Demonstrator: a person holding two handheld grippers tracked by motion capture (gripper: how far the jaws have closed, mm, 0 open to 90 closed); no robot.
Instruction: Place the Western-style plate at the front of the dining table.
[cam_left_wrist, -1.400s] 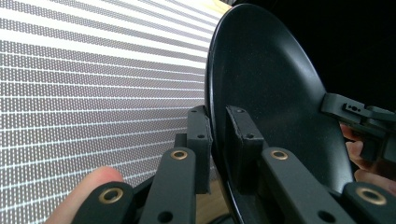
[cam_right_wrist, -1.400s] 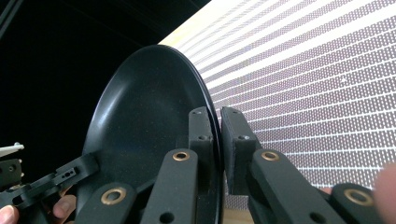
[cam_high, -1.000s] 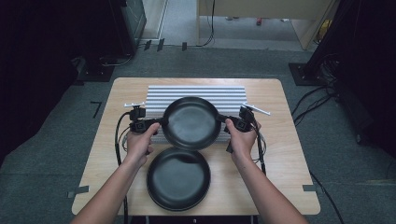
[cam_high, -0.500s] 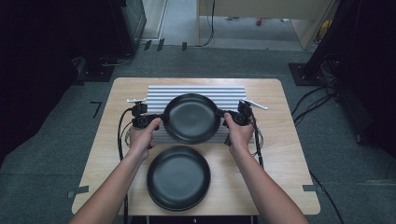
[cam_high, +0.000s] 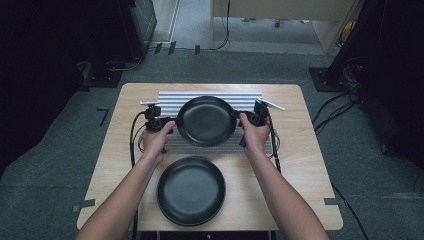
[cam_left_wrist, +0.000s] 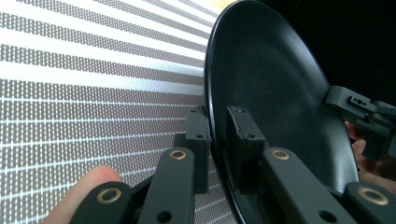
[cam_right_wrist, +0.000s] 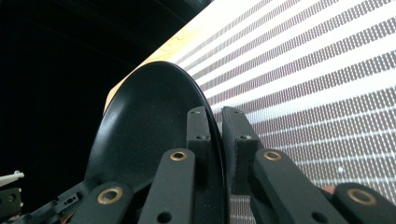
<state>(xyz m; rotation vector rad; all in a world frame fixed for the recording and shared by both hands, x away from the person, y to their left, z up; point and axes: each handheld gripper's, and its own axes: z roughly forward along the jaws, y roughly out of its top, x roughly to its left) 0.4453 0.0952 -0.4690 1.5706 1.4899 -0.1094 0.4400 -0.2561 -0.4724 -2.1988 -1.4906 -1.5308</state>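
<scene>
A black plate (cam_high: 206, 120) hangs over the striped grey-and-white mat (cam_high: 170, 98), held by its rim from both sides. My left gripper (cam_high: 172, 121) is shut on the plate's left rim; in the left gripper view its pads (cam_left_wrist: 198, 135) pinch the rim of the plate (cam_left_wrist: 275, 84). My right gripper (cam_high: 239, 116) is shut on the right rim, and in the right gripper view its pads (cam_right_wrist: 236, 135) clamp the edge of the plate (cam_right_wrist: 149, 126). A second black plate (cam_high: 191, 190) lies flat on the wooden table (cam_high: 305, 150) near its front edge.
The mat (cam_left_wrist: 84, 93) covers the back middle of the table. A thin white stick (cam_high: 274, 104) lies at the mat's right back corner. Cables trail from both grippers along the table. Dark equipment and cables stand on the floor around the table.
Both hands have carried the held plate a little farther back over the mat, away from the plate at the front. Both grips stay the same.
</scene>
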